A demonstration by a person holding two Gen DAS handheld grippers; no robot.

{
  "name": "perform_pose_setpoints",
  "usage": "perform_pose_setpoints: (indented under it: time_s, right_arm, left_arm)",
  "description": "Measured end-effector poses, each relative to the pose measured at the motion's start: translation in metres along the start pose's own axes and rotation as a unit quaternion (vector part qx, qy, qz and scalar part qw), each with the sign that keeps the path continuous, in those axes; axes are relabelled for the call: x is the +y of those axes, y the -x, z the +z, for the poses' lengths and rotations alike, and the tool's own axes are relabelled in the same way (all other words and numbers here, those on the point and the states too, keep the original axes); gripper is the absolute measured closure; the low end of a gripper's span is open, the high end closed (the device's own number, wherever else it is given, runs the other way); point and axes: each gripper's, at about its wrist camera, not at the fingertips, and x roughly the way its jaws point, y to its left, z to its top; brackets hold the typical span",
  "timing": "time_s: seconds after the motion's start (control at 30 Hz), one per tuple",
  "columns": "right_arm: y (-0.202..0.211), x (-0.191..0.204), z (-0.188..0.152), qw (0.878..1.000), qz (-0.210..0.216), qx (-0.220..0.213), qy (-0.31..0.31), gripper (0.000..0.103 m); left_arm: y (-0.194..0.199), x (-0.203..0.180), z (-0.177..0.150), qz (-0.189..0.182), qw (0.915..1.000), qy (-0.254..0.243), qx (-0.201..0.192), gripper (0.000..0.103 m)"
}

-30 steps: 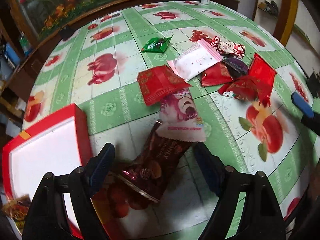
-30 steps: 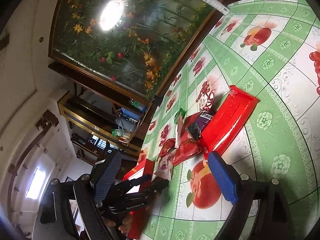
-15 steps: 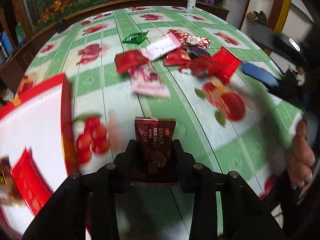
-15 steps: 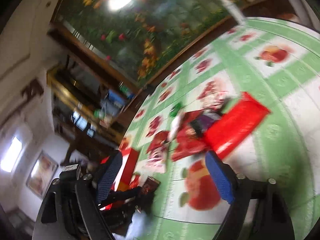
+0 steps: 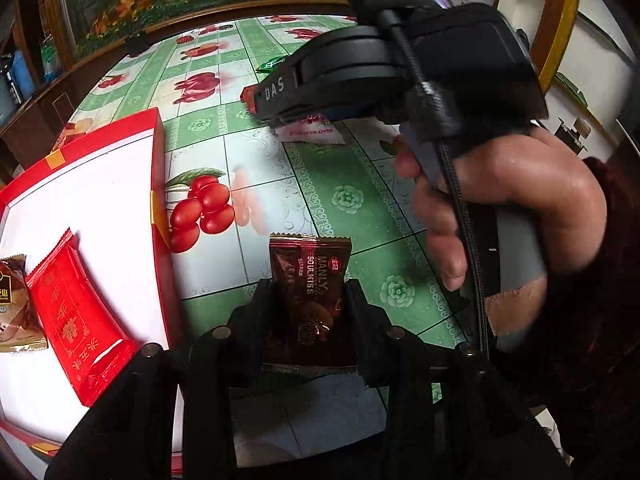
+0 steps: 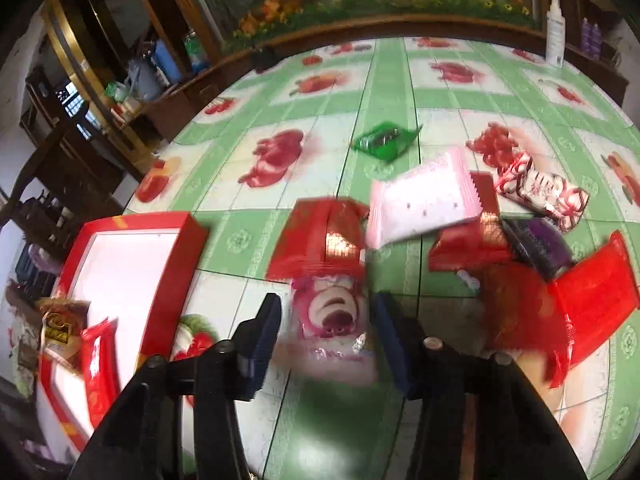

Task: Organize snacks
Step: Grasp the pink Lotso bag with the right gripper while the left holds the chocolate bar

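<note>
My left gripper point(image 5: 310, 304) is shut on a dark brown snack packet point(image 5: 310, 276), held upright above the tablecloth just right of the red box point(image 5: 157, 168). The box has a white floor with a red packet point(image 5: 76, 320) and a brown packet point(image 5: 12, 300) lying in it. My right gripper point(image 6: 326, 340) points down at the pink bear packet point(image 6: 328, 316); its jaws are closing, with the pads against the packet's two sides. In the left wrist view a hand point(image 5: 516, 216) holds the right gripper over that packet point(image 5: 312, 130).
Loose snacks lie beyond the bear packet: a red packet point(image 6: 320, 240), a pink-white one point(image 6: 424, 204), a green one point(image 6: 384, 140), a red-white one point(image 6: 544, 192), a purple one point(image 6: 540, 244) and a red one point(image 6: 592, 292). A white bottle point(image 6: 555, 28) stands at the far edge.
My left gripper shut on the brown packet, lifted it and carried it beside the red box. My right gripper swung down over the bear packet and its jaws narrowed around it.
</note>
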Motion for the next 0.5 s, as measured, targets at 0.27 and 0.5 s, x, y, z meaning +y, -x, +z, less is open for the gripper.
perform_pose_setpoints:
  time_s: [0.27, 0.5]
  right_arm:
    - [0.030, -0.026, -0.028, 1.000, 0.012, 0.016, 0.018, 0.065]
    - [0.085, -0.062, -0.088, 0.999, 0.017, 0.011, 0.025, 0.065]
  left_arm:
    - [0.000, -0.002, -0.003, 0.008, 0.9999, -0.006, -0.005, 0.069]
    - [-0.002, -0.005, -0.002, 0.025, 0.9996, -0.011, -0.008, 0.068]
